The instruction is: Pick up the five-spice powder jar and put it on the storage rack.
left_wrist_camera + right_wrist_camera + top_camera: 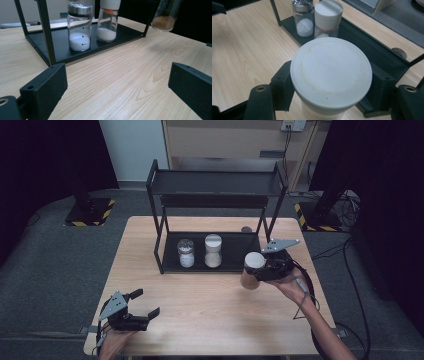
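The jar (pixel 251 270) in the black right gripper (pixel 259 271) is showing a white lid and brown powder. The rack (pixel 170 265) is looking black. One jar (pixel 186 253) is wearing a shiny silver lid over white powder. The other jar (pixel 213 251) is wearing a white lid with an orange ring. The table (pixel 210 320) is showing light wood with wavy lines.

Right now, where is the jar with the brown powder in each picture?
High view: the brown powder jar is right of middle, in the right gripper.
Left gripper view: top right, hanging above the table.
Right gripper view: its white lid is in the middle.
Shared landmark: the black rack with two jars.
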`<move>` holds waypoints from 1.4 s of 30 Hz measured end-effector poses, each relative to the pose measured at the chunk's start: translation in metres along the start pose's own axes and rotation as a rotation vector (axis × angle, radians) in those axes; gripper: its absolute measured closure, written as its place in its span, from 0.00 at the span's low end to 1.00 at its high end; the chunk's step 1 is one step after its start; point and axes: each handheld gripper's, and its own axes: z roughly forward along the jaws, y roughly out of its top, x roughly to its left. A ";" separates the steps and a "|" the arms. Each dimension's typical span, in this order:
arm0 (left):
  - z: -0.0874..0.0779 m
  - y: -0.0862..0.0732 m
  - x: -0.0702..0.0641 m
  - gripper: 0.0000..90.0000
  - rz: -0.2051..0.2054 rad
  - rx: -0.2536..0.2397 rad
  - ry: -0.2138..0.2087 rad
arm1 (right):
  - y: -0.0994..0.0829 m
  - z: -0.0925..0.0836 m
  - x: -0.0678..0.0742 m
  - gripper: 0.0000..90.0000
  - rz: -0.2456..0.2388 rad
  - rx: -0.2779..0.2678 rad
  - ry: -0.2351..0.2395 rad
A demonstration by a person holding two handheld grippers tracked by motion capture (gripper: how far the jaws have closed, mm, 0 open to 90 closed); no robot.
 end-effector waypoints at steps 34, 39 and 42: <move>-0.003 -0.001 0.001 0.02 -0.007 -0.007 0.007 | 0.050 0.052 -0.024 0.38 0.106 0.021 -0.128; -0.003 -0.001 0.001 0.02 -0.007 -0.005 0.007 | 0.050 0.059 -0.027 0.38 0.135 0.018 -0.155; -0.003 -0.001 0.001 0.02 -0.005 -0.005 0.008 | 0.051 0.063 -0.026 0.38 0.145 0.020 -0.170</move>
